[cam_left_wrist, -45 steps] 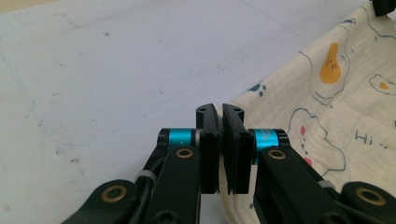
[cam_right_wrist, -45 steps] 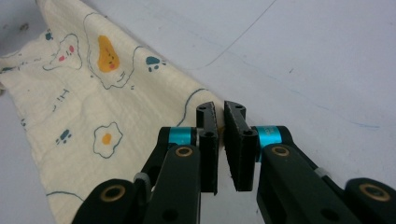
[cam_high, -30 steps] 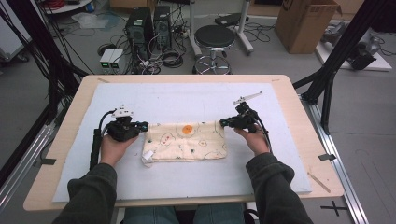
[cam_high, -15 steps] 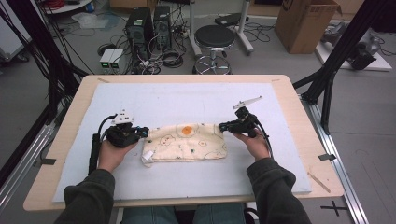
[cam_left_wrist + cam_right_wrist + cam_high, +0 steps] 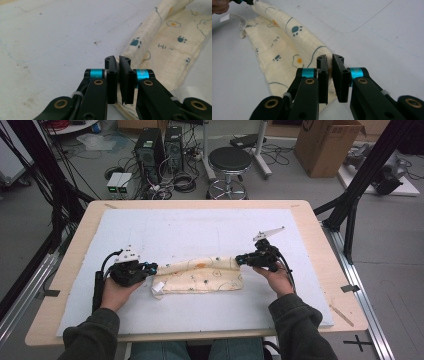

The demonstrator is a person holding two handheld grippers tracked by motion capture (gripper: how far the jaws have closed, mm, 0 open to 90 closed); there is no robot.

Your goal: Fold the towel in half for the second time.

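Two tools work one cloth, a cream printed piece lying along the middle of the white mat on the worktop, nearer the person's edge than the far edge. The left tool is clenched on the cloth's far-left corner; in the left gripper view, fabric is pinched between the nearly closed jaws. The right tool is clenched on the far-right corner in the same way, as the right gripper view shows. The far long edge is lifted and curls toward the person, so the step in hand is judged to be a lengthwise fold. A white label projects at the cloth's near-left corner.

To perform the step well:
- Keep both grips firm so that neither corner slips free.
- Carry both corners toward the near edge of the worktop at equal pace, keeping the lifted edge taut and parallel to it.
- Lay the lifted edge flush upon the near long edge before releasing.
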